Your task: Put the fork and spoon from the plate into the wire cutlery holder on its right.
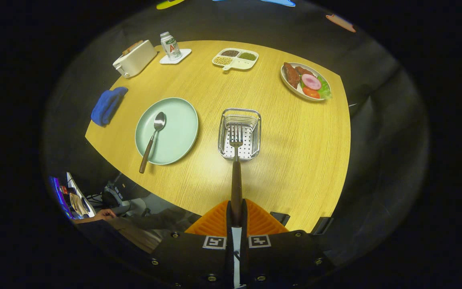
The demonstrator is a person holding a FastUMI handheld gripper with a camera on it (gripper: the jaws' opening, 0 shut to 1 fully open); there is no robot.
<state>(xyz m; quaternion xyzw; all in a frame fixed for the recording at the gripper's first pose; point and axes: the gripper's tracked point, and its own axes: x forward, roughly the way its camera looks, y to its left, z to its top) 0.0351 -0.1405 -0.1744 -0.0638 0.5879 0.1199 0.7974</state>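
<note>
The gripper (236, 212) is closed on the fork (236, 160), both fingers pressed against the lower end of its dark handle. The fork runs straight ahead from the fingers, and its tines lie over the holder (240, 134), a wire basket with a perforated floor that stands on the desk (295, 152) just beyond the fingers. Whether the tines touch the floor of the holder cannot be told.

Ahead and to the left of the gripper, beside the holder, is the plate (167, 131), pale green. The spoon (153, 139) lies on it with its bowl on the plate and its brown handle reaching out over the plate's near rim toward the desk edge.

Farther left of the plate a blue cloth (107, 105) sits at the desk's edge. Beyond that, at the far side, stand a white toaster (135, 58) and a can (170, 45) on a white coaster (175, 56). Straight beyond the holder is a divided tray (235, 59) with grains in its compartments. Far ahead to the right is a dish (306, 81) of meat, sliced vegetables and lettuce.

Low on the left, beneath the desk edge, a person's hand (104, 215) rests near a screen.
</note>
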